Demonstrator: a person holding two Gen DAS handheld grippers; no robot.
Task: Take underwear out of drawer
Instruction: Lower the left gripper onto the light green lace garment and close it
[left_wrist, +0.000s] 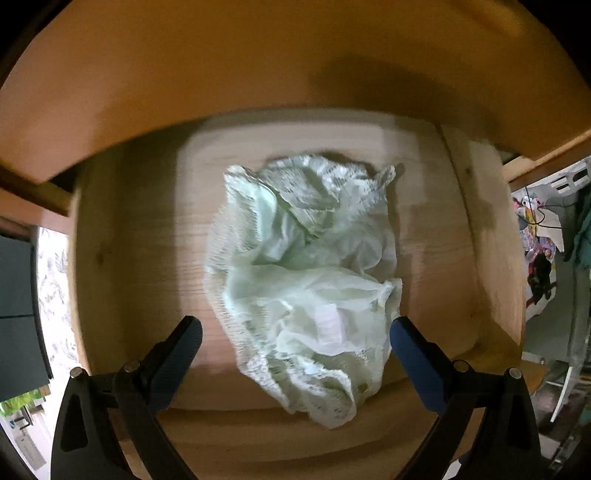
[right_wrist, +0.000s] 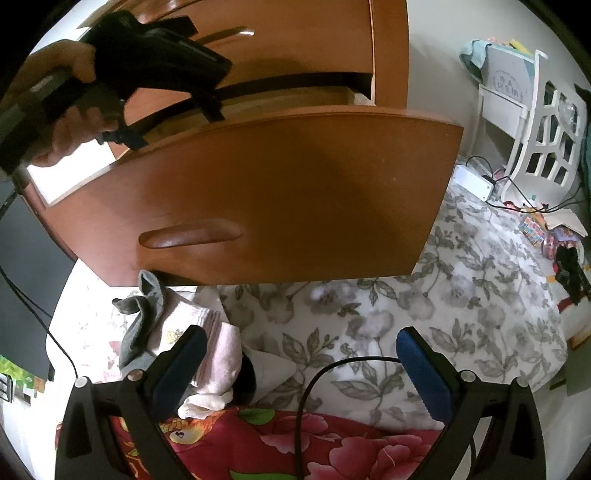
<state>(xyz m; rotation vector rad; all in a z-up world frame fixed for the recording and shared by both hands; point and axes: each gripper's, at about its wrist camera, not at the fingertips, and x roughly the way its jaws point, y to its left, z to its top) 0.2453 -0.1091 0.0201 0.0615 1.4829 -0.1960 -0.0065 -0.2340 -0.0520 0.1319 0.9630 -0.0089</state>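
Left wrist looks down into the drawer (left_wrist: 110, 258), close; right wrist faces its front (right_wrist: 258, 192)

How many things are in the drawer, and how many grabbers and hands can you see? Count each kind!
Underwear in the drawer, pale green, lacy: 1
Grippers, both with open jaws: 2 (left gripper, right gripper)
Hands: 1 (hand holding the left gripper over the drawer)
Total: 4

Both the left hand-held gripper (left_wrist: 295, 332) and right hand-held gripper (right_wrist: 301, 343) gape wide.
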